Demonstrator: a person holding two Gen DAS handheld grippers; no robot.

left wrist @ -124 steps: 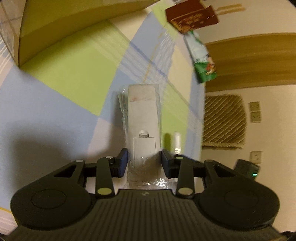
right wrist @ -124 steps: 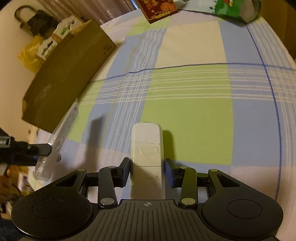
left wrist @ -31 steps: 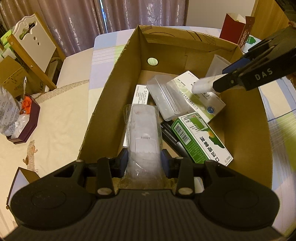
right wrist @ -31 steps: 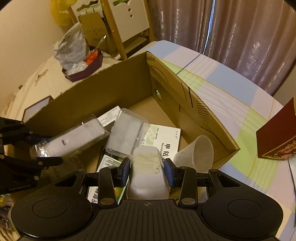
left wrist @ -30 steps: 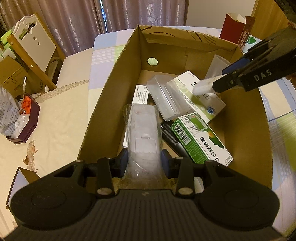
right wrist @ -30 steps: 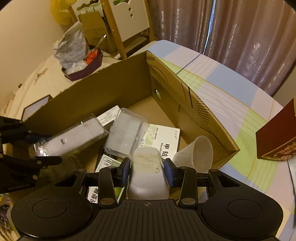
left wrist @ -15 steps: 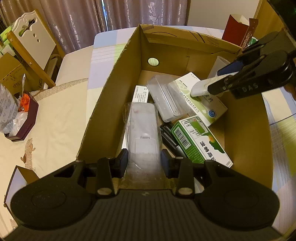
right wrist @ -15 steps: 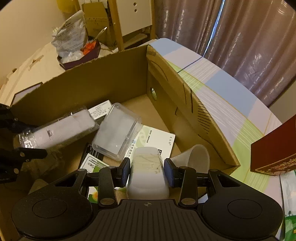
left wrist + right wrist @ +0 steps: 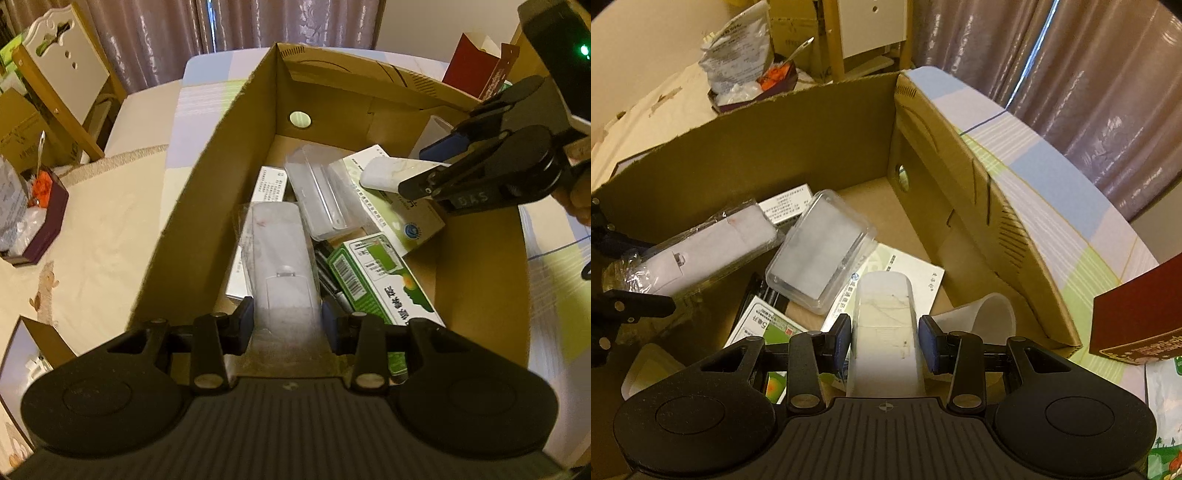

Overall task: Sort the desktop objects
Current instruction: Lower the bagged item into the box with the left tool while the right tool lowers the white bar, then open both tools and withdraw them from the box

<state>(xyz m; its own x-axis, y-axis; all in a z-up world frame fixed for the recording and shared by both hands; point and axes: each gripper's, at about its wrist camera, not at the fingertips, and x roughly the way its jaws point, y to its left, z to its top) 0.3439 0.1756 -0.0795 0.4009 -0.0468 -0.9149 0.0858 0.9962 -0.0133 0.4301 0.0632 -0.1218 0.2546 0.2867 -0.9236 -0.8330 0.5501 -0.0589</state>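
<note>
My left gripper is shut on a plastic-wrapped white remote and holds it low inside the cardboard box, along its left wall. My right gripper is shut on a plain white remote and holds it above the box's right half. The right gripper also shows in the left wrist view, and the wrapped remote in the right wrist view. In the box lie a clear plastic case, a green medicine box, a white medicine box and a translucent cup.
The box stands on a checked tablecloth. A dark red carton stands beside the box, with a green snack bag near it. A purple tray with clutter, chairs and curtains lie beyond the table.
Both grippers carried their remotes from the tablecloth to the box. Over the last second both have sunk lower into the box; the right one has moved further in over the white medicine box.
</note>
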